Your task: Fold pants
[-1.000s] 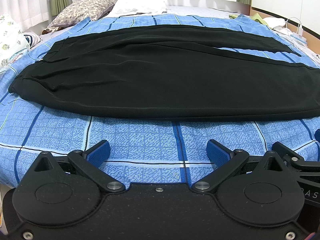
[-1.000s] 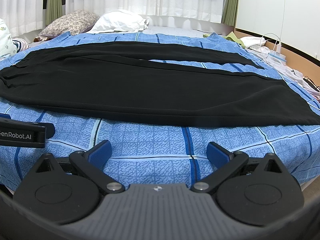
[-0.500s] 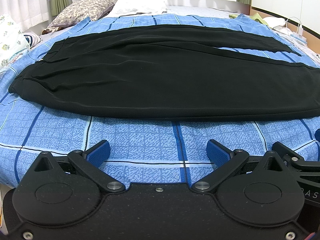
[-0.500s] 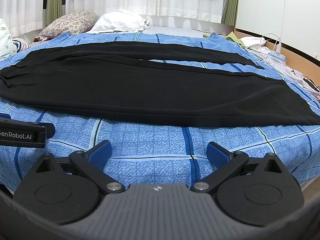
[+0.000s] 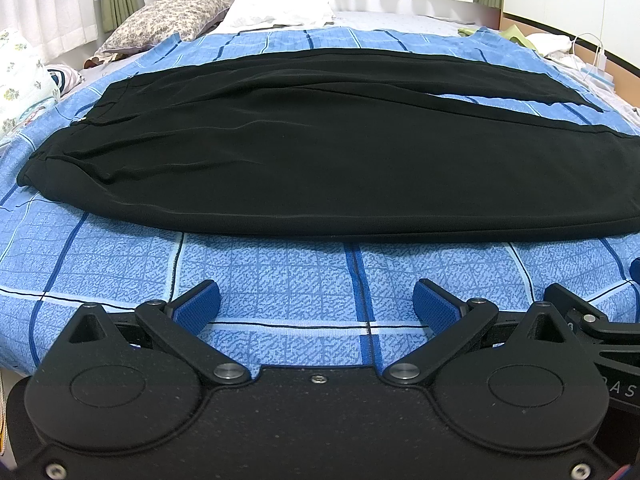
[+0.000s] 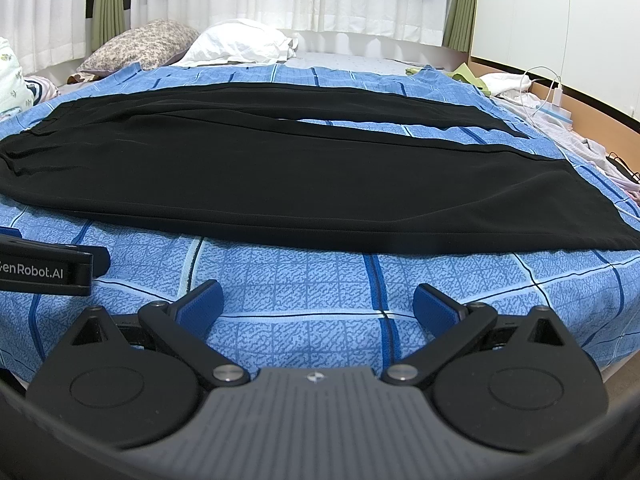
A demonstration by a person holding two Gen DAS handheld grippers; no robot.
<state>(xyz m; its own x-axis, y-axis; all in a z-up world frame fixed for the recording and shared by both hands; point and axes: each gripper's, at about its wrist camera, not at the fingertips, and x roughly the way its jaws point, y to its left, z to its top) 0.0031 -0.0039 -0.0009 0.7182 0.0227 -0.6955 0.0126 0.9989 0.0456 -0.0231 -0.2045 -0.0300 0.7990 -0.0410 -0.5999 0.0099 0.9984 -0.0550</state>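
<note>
Black pants (image 5: 320, 152) lie flat across a blue checked bedspread (image 5: 280, 280), waistband to the left, both legs running right with a strip of blue between them. In the right wrist view the same pants (image 6: 304, 176) fill the middle, hems toward the right. My left gripper (image 5: 316, 300) hovers open over bare bedspread short of the pants' near edge, nothing between its blue pads. My right gripper (image 6: 316, 300) is likewise open and empty near the front of the bed, to the right of the left one, whose body (image 6: 44, 268) shows at the left edge.
Two pillows, a floral pillow (image 5: 168, 20) and a white pillow (image 5: 280, 8), lie at the far side under white curtains. A white charger and cable (image 6: 554, 96) with loose clothes sit along the right bed edge. More floral bedding (image 5: 20, 80) lies at far left.
</note>
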